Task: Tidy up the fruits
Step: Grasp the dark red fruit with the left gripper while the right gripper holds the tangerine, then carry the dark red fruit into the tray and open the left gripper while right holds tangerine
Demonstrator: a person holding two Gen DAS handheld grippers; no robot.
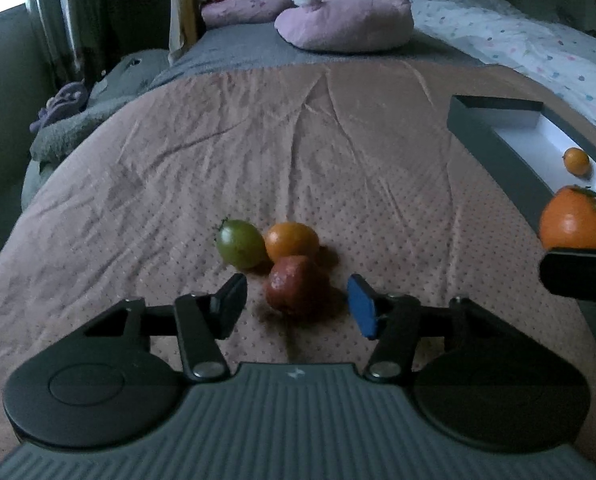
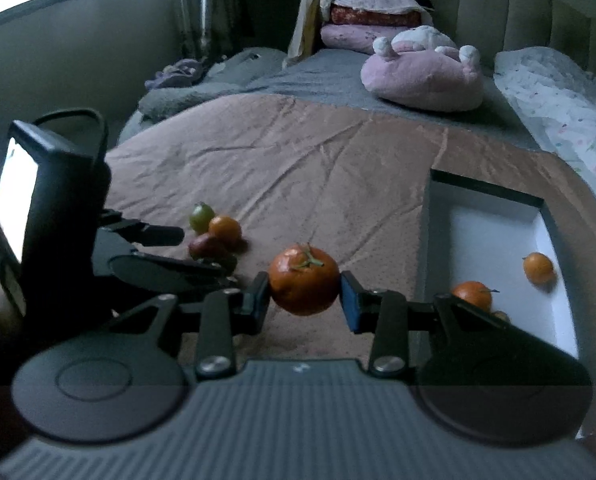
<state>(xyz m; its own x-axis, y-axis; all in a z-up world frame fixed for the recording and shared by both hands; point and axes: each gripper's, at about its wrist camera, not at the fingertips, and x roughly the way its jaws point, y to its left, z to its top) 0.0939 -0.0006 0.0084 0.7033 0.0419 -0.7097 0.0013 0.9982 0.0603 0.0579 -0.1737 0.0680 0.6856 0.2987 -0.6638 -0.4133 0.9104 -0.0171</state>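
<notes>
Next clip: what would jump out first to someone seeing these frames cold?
The right tool grips a stemmed orange tangerine above the brown bedspread, left of a dark box whose white inside already holds orange fruits. The left tool hangs open around a dark red fruit, which touches a green one and an orange one. A pink plush toy lies farther up the bed.

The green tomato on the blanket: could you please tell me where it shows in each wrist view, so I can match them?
Left wrist: the green tomato sits left of centre, just beyond the open left hand-held gripper, touching a small orange fruit.
Right wrist: it sits left of centre, at the far end of that cluster.
Shared landmark: the pink plush cushion at the back.
</notes>
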